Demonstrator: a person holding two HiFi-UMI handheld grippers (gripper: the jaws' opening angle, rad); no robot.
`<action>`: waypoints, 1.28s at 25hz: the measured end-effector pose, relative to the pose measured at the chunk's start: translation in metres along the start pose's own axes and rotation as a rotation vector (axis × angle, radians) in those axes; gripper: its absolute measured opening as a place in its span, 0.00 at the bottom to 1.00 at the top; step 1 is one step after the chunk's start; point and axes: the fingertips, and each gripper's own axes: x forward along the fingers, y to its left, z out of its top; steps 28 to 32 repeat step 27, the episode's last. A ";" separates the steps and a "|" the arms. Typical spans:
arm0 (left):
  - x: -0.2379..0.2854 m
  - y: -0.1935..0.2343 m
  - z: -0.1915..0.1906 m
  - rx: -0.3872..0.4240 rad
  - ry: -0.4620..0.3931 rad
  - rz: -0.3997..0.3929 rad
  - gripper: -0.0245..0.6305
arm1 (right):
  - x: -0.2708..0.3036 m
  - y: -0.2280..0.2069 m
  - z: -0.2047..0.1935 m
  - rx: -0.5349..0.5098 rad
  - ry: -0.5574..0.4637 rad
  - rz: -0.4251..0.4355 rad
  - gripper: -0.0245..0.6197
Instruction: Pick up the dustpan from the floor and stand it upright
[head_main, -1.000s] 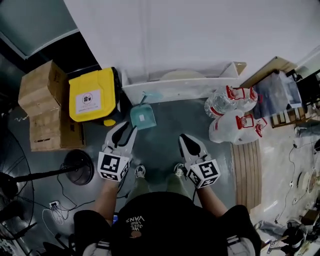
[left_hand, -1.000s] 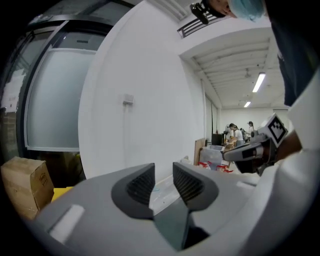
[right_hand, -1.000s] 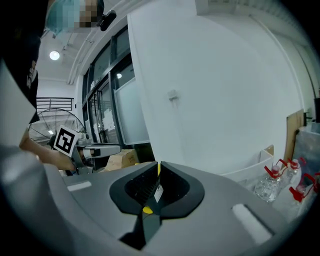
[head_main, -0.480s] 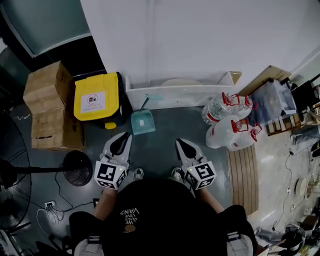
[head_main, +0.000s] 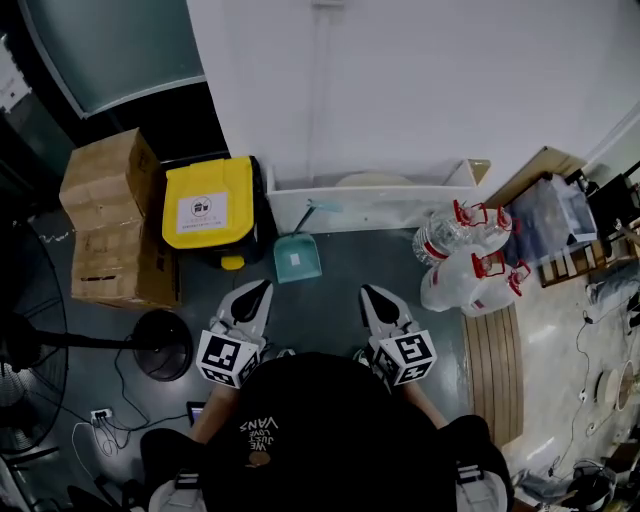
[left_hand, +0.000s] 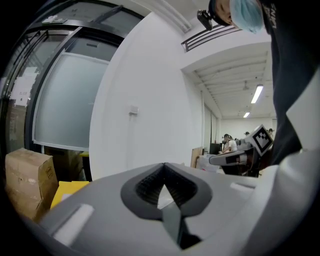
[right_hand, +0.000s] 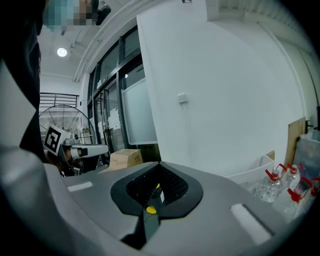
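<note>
Both tools sit near the person, well apart from the teal dustpan (head_main: 297, 258); the left gripper (head_main: 263, 287) has just closed its jaws on nothing; the right gripper (head_main: 369, 291) is shut and empty too; the dustpan stands farther off on the floor (head_main: 335, 268), its handle leaning on the white trough (head_main: 400, 212), apparently for support.

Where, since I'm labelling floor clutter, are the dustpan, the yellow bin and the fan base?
dustpan (head_main: 298, 262): head view, middle of its teal pan.
yellow bin (head_main: 208, 203): head view, on its lid.
fan base (head_main: 162, 345): head view, centre of disc.
</note>
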 end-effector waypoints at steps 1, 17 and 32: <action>-0.002 0.001 0.000 0.000 -0.003 -0.004 0.12 | 0.001 0.001 0.000 -0.003 -0.003 -0.007 0.04; -0.013 0.017 -0.005 0.009 0.009 -0.048 0.11 | 0.010 0.020 0.010 -0.049 -0.017 -0.055 0.04; -0.009 0.027 -0.006 0.003 0.012 -0.046 0.11 | 0.020 0.023 0.004 -0.045 -0.002 -0.047 0.04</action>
